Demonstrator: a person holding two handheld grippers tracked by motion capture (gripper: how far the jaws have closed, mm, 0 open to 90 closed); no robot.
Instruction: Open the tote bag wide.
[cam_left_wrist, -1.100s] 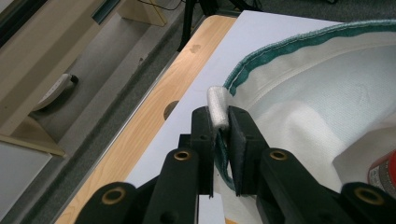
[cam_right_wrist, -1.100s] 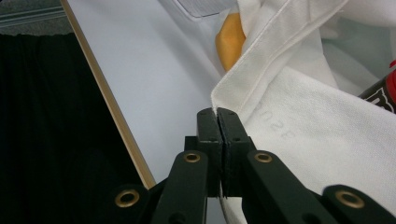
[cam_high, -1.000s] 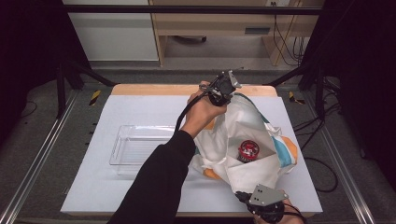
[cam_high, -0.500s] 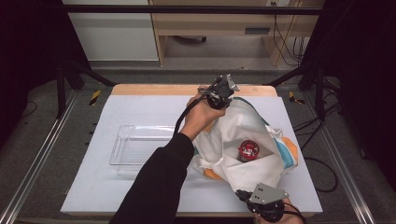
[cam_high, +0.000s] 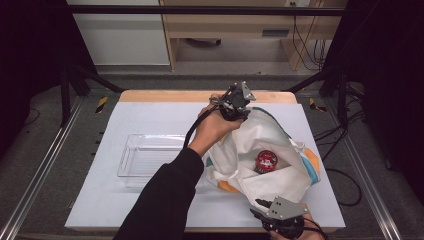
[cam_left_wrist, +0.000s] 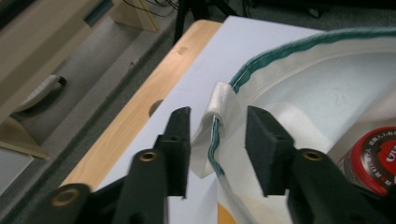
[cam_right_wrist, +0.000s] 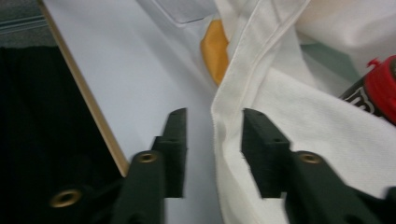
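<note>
A white cloth bag with teal trim and orange patches lies open on the table, and a red-lidded can sits inside it. At the bag's far rim, my left gripper has just been opening. In the left gripper view its jaws stand apart, with the teal-edged hem loose between them and the can beyond. My right gripper is at the near rim and has also just been opening. In the right gripper view its jaws stand apart around the white hem without pressing it.
A clear plastic tray rests on the white tabletop, left of the bag. The table's wooden far edge runs behind my left gripper. Dark metal frame legs stand at both sides, and cables lie on the floor to the right.
Both hands stay at the bag's far and near rims. The cloth around the can sits slightly looser than before.
</note>
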